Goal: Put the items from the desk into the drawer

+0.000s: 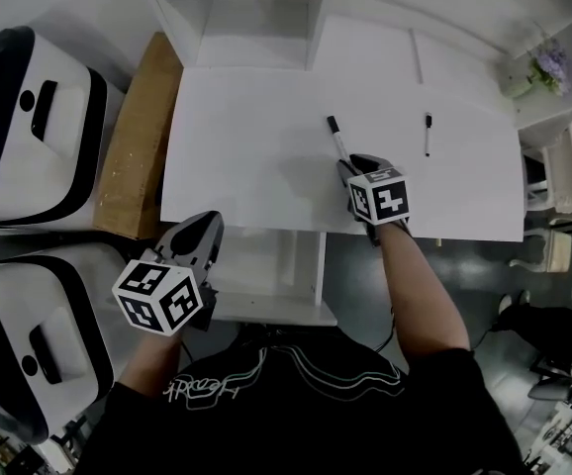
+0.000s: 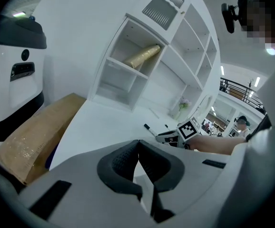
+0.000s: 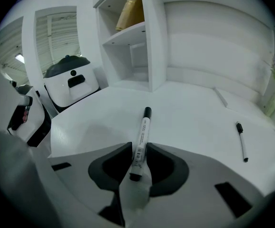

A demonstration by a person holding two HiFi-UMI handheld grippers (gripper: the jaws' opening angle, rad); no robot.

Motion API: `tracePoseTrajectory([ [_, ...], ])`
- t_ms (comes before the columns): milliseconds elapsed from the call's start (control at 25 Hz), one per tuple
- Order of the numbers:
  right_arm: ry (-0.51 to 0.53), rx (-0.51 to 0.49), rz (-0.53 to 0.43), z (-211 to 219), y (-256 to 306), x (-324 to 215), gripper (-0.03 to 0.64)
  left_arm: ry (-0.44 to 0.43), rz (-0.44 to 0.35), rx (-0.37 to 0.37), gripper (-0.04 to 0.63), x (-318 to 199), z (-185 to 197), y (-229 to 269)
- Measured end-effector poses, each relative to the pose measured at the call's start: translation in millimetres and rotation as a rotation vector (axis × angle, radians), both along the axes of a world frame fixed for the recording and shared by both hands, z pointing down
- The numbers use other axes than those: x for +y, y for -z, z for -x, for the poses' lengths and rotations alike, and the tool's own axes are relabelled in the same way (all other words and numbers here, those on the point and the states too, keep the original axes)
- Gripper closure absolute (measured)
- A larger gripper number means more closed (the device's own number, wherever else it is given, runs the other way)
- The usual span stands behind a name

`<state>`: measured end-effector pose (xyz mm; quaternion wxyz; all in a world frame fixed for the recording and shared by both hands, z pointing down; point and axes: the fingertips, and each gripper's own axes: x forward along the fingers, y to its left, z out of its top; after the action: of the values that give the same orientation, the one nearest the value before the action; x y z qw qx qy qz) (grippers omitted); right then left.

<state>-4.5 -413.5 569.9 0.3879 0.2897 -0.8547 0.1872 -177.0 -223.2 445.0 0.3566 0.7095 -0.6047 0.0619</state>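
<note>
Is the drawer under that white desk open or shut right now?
Open. In the head view the drawer juts out past the desk's front edge, its white inside showing.

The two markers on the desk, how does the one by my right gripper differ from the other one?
The thick marker is clamped between the jaws of the right gripper, while the thin pen lies free on the desk, further to the right. The thick marker is wider and has a printed label on its barrel; the thin pen is slimmer and looks plain. In the head view the thick marker slants and the thin pen runs nearly straight. Both are white with black caps.
</note>
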Motion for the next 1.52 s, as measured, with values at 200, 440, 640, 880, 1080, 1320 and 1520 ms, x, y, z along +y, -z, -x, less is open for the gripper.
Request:
tracePoseTrajectory([
  [200, -0.037, -0.012, 0.011, -1.9, 0.0, -2.0, 0.528, 0.009, -0.003, -0.01, 0.574, 8.3, 6.0, 3.4],
  [440, -0.066, -0.066, 0.006, -0.4, 14.7, 10.8, 0.529, 0.006, -0.012, -0.018, 0.574, 25.3, 6.3, 11.1],
  [640, -0.01, -0.155, -0.038, 18.6, 60.4, 48.4, 0.529, 0.004, -0.027, -0.022, 0.574, 47.2, 12.5, 23.6],
  [880, 0.096, -0.275, -0.077, 53.4, 119.5, 111.2, 0.529, 0.026, -0.048, -0.015, 0.574, 80.2, 27.3, 34.3],
  [1080, 0.243, -0.338, -0.08, 89.0, 147.1, 175.3, 0.529, 0.07, -0.058, -0.001, 0.574, 106.7, 46.6, 30.7],
  [1320, 0.397, -0.331, 0.002, 120.5, 134.9, 240.4, 0.529, 0.115, -0.032, 0.022, 0.574, 131.8, 64.6, 19.5],
  [1520, 0.539, -0.29, 0.087, 142.5, 88.6, 281.4, 0.529, 0.16, -0.008, 0.028, 0.574, 144.9, 79.9, 3.3],
])
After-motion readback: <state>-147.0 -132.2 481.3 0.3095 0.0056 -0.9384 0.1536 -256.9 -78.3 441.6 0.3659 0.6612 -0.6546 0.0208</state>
